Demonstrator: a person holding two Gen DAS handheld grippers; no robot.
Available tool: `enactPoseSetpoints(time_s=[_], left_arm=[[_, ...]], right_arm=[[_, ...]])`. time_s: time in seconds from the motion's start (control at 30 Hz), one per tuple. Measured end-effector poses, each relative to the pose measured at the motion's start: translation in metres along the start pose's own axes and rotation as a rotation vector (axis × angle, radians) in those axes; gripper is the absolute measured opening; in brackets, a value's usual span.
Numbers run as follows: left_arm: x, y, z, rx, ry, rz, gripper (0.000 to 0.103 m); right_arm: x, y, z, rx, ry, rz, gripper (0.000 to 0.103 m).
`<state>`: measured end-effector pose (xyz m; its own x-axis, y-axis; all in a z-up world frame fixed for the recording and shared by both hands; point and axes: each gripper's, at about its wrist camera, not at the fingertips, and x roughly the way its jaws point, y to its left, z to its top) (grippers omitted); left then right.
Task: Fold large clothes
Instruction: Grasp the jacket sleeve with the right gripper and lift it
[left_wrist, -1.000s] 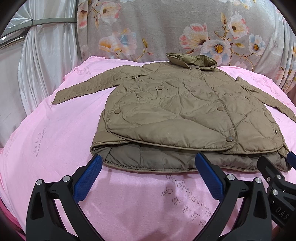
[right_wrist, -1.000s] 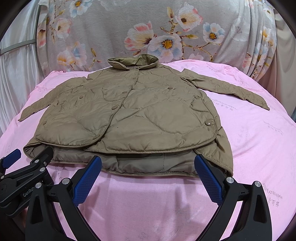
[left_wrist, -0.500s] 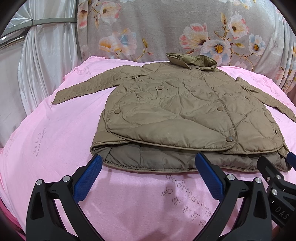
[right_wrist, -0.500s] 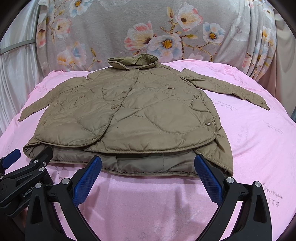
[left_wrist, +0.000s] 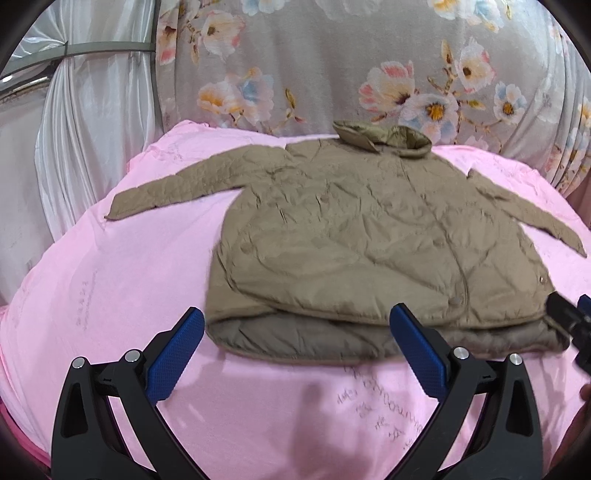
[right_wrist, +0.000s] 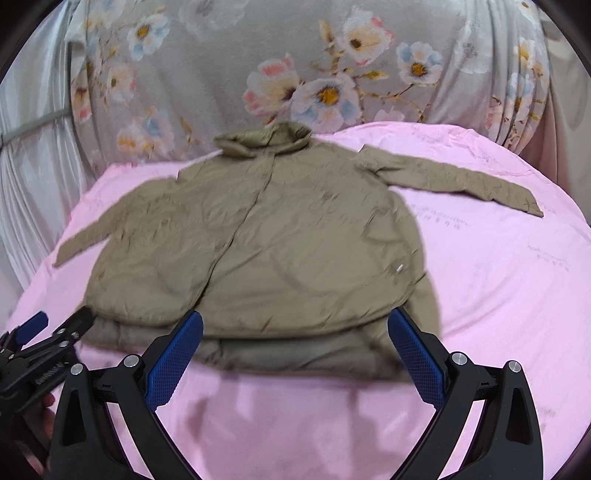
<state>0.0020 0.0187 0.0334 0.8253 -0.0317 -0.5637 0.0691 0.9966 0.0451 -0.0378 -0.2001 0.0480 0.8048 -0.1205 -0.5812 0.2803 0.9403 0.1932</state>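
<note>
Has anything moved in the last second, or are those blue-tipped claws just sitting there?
Both have started moving: the views are now motion-blurred. The left claw and right claw have lifted and tilted slightly, so the brown quilted jacket sits a little lower in each view. Neither took hold of anything; both are open and empty. The jacket lies as before on the pink sheet, sleeves spread.

Pink-sheeted bed (left_wrist: 110, 295) — khaki jacket (left_wrist: 369, 240) flat.

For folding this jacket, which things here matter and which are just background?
Part of the job:
jacket
left gripper, open
right gripper, open
pink sheet it lies on

Just background:
floral cloth
white curtain
</note>
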Motion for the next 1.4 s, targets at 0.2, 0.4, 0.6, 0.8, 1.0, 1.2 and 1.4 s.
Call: enactPoseSetpoints(time_s=[0.2, 0.4, 0.6, 0.8, 1.0, 1.2, 1.4], left_arm=[[0.022, 0.016, 0.044, -0.01, 0.045, 0.024, 0.098], [0.068, 0.035, 0.068, -0.059, 0.122, 0.038, 0.098], [0.098, 0.048, 0.087, -0.082, 0.101, 0.077, 0.098], [0.123, 0.047, 0.093, -0.074, 0.113, 0.129, 0.098], [0.133, 0.041, 0.092, -0.051, 0.1, 0.151, 0.098], [0.138, 0.041, 0.091, -0.053, 0.095, 0.157, 0.098], [0.136, 0.045, 0.091, -0.061, 0.084, 0.154, 0.098]], right_arm=[[0.023, -0.103, 0.067, 0.194, -0.038, -0.075, 0.098], [0.082, -0.224, 0.109, 0.476, 0.015, -0.125, 0.098], [0.127, -0.322, 0.124, 0.706, 0.009, -0.198, 0.098], [0.161, -0.38, 0.119, 0.861, 0.018, -0.223, 0.082], [0.175, -0.397, 0.13, 0.893, -0.019, -0.282, 0.016], [0.171, -0.375, 0.171, 0.794, -0.105, -0.245, 0.003], [0.146, -0.277, 0.249, 0.486, -0.233, -0.171, 0.003]])
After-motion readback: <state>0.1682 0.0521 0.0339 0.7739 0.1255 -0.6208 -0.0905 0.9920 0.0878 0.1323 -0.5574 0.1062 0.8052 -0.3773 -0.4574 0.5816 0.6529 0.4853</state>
